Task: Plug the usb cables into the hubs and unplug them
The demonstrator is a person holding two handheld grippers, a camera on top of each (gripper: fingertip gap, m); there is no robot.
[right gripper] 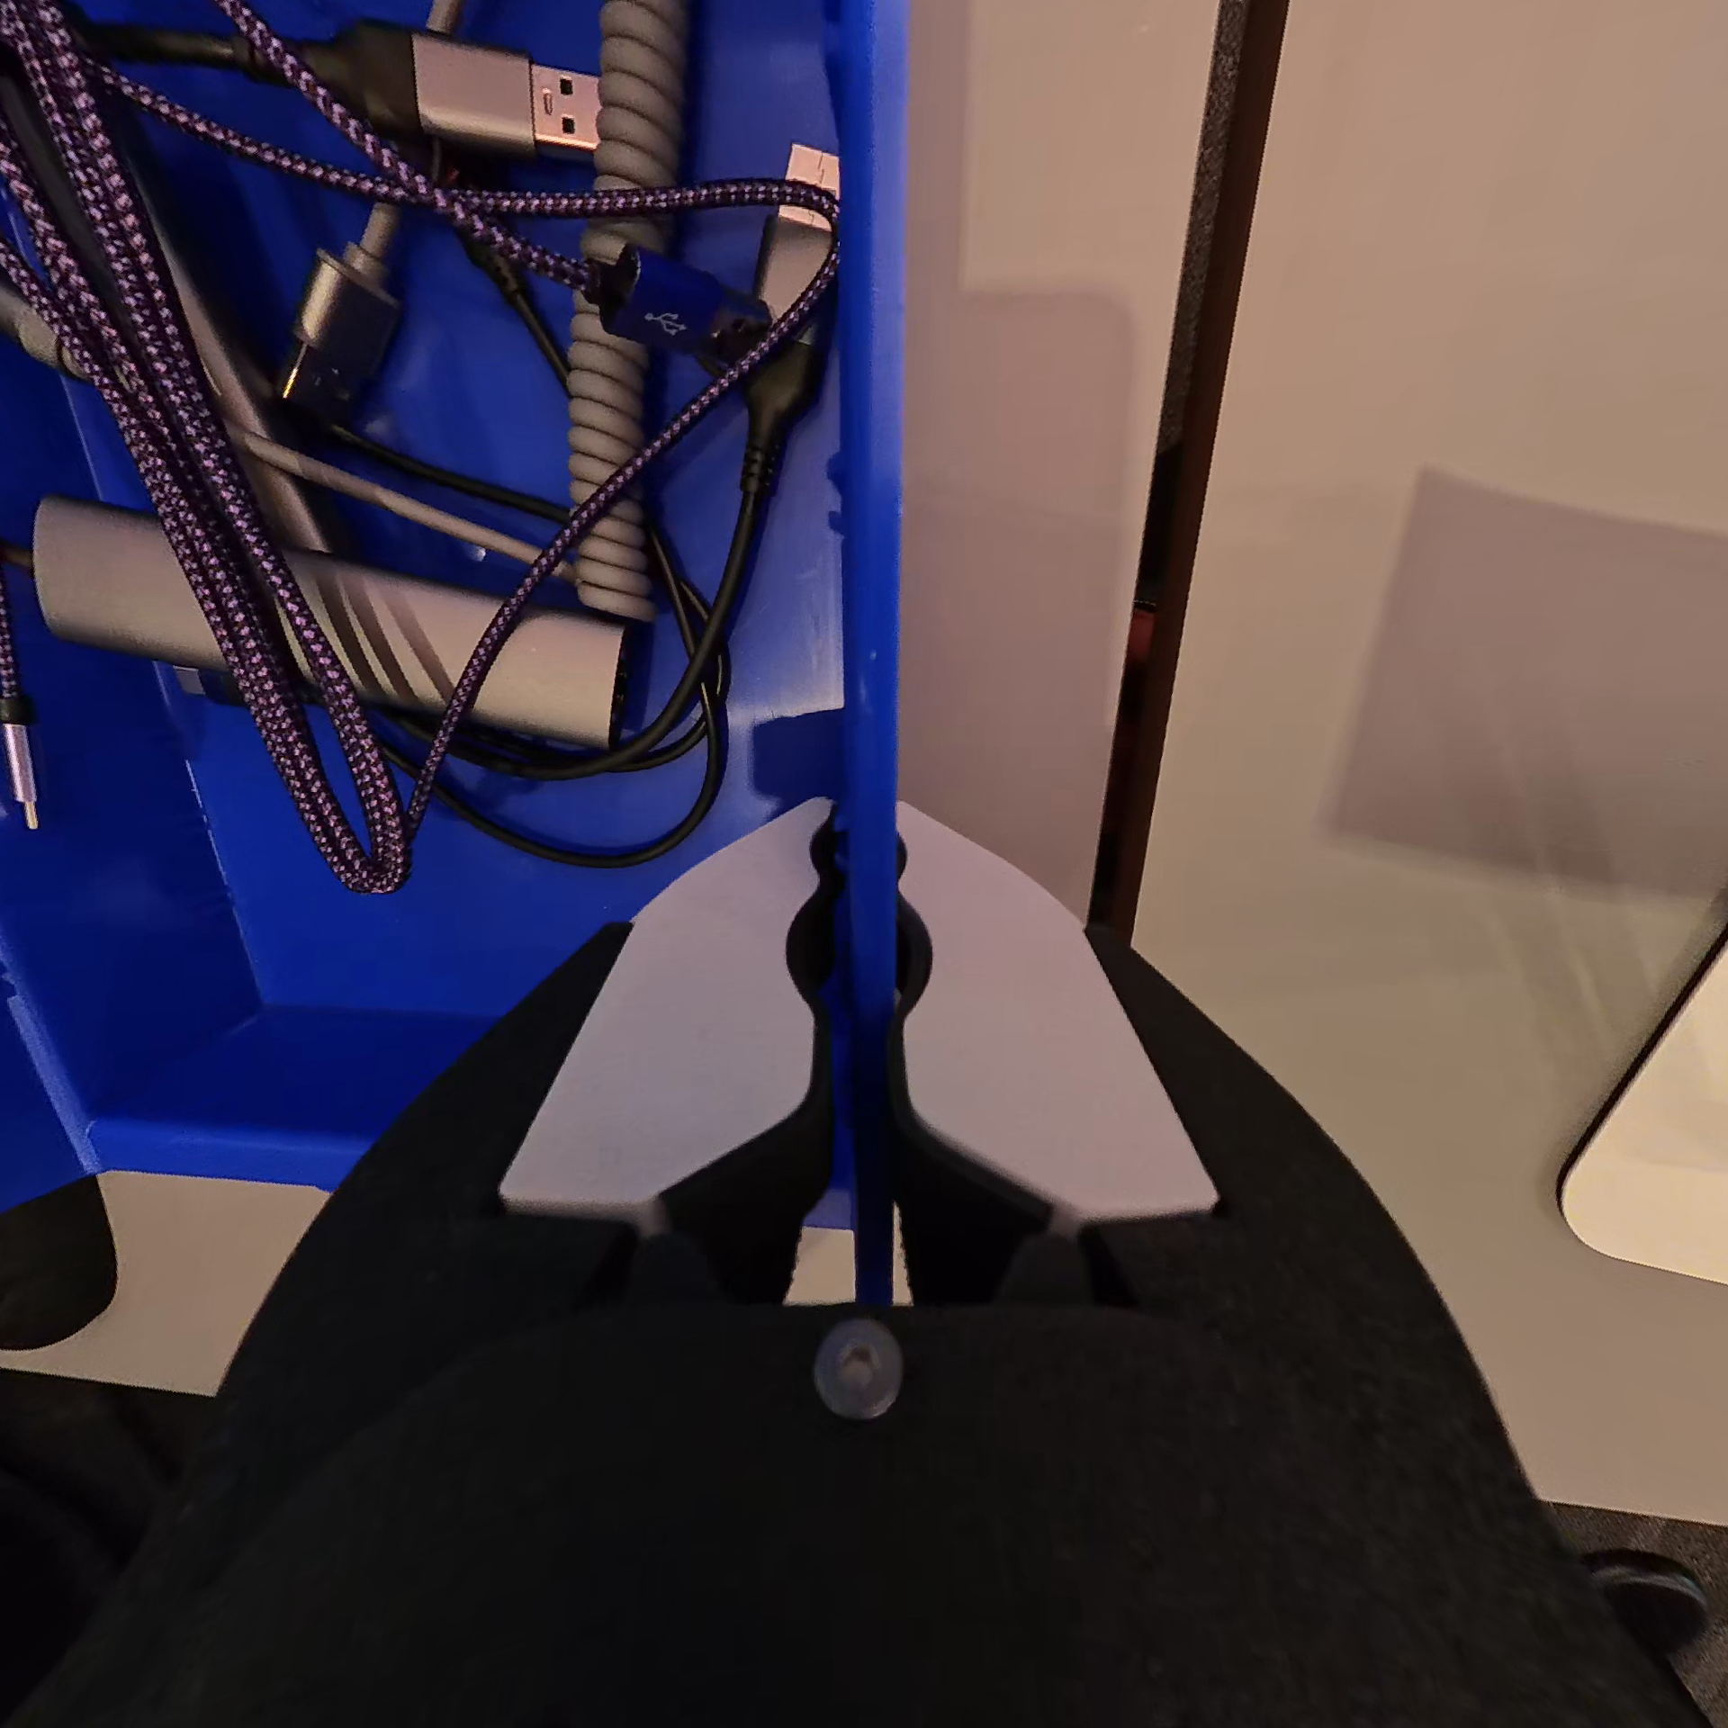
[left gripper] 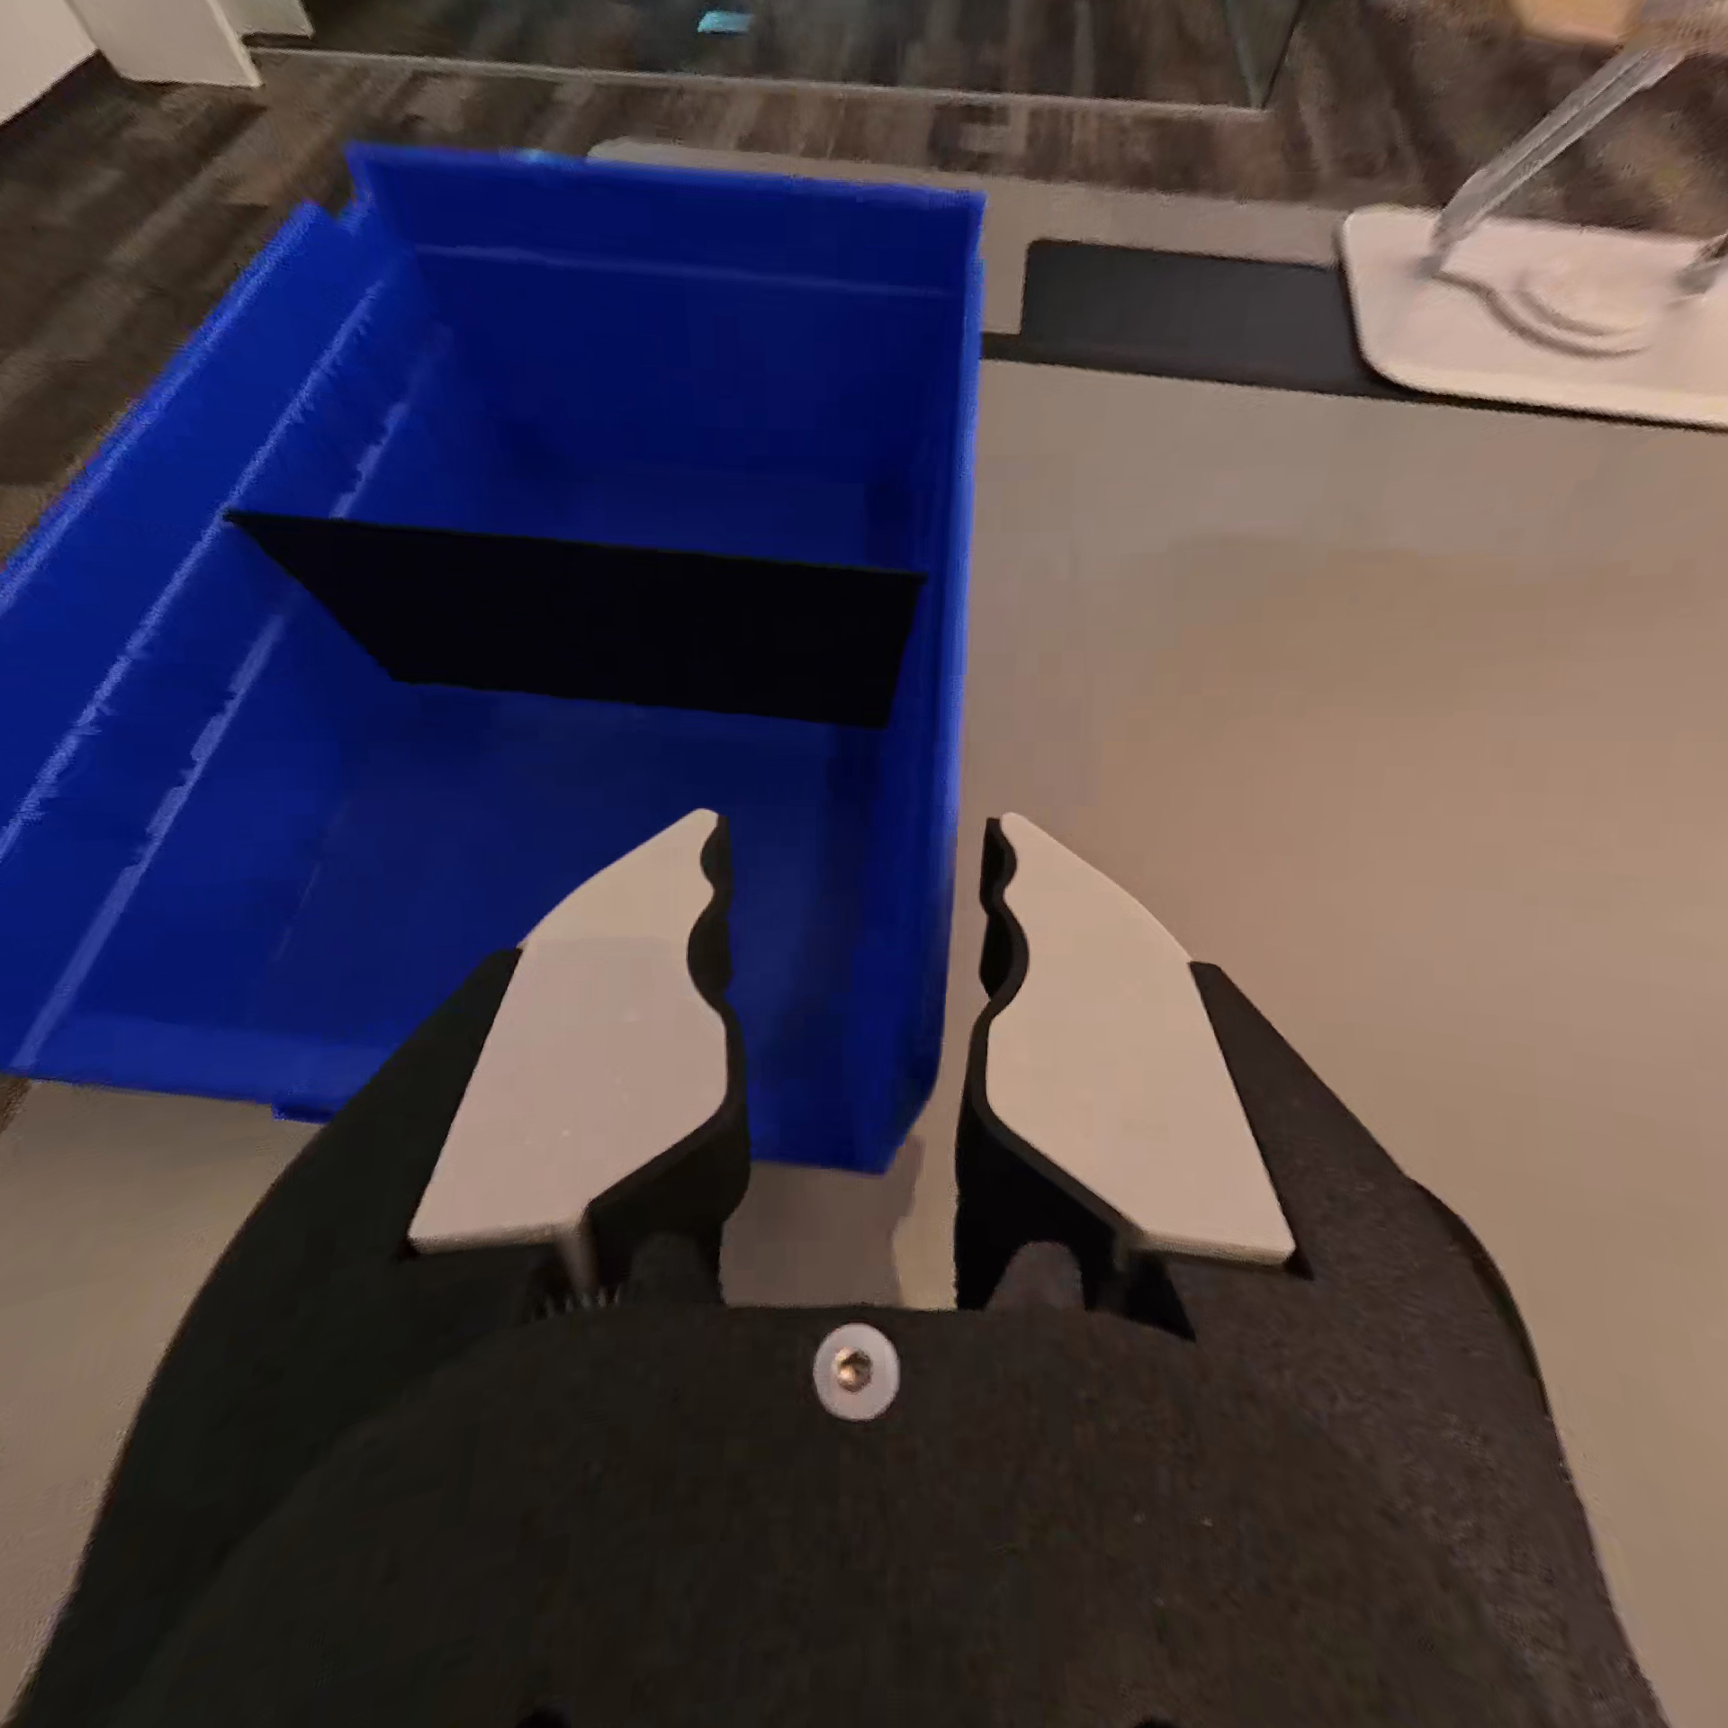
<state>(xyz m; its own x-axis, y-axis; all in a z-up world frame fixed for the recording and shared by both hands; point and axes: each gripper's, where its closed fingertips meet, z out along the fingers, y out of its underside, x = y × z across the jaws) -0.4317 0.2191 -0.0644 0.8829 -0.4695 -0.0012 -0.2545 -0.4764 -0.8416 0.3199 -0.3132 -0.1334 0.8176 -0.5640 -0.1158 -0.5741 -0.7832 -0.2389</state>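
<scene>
In the left wrist view the left tongs (left gripper: 853,823) hang spread apart with nothing between their fingers, low in the frame above the near right corner of a blue bin (left gripper: 561,842). That bin fills the left half of the frame on the grey table (left gripper: 1309,748), and a black divider (left gripper: 598,622) crosses it from side to side; both of its compartments look bare from here. At the upper right of the frame a white stand base (left gripper: 1496,309) rests partly on a dark mat (left gripper: 1169,299). In the right wrist view the right tongs (right gripper: 865,842) are pressed together on the thin right wall of a blue bin (right gripper: 870,468), one finger inside and one outside; it may be a second bin, though the two views do not settle that. Inside it, in the upper left of the frame, lies a tangle of usb cables: a purple braided cable (right gripper: 280,636) looped over a grey hub (right gripper: 327,626), a grey coiled cable (right gripper: 617,374) running up the middle, a thin black cable (right gripper: 692,748) curling beneath, and a grey usb plug (right gripper: 505,98) at the top edge. A blue usb plug (right gripper: 683,304) lies against the coiled cable.
</scene>
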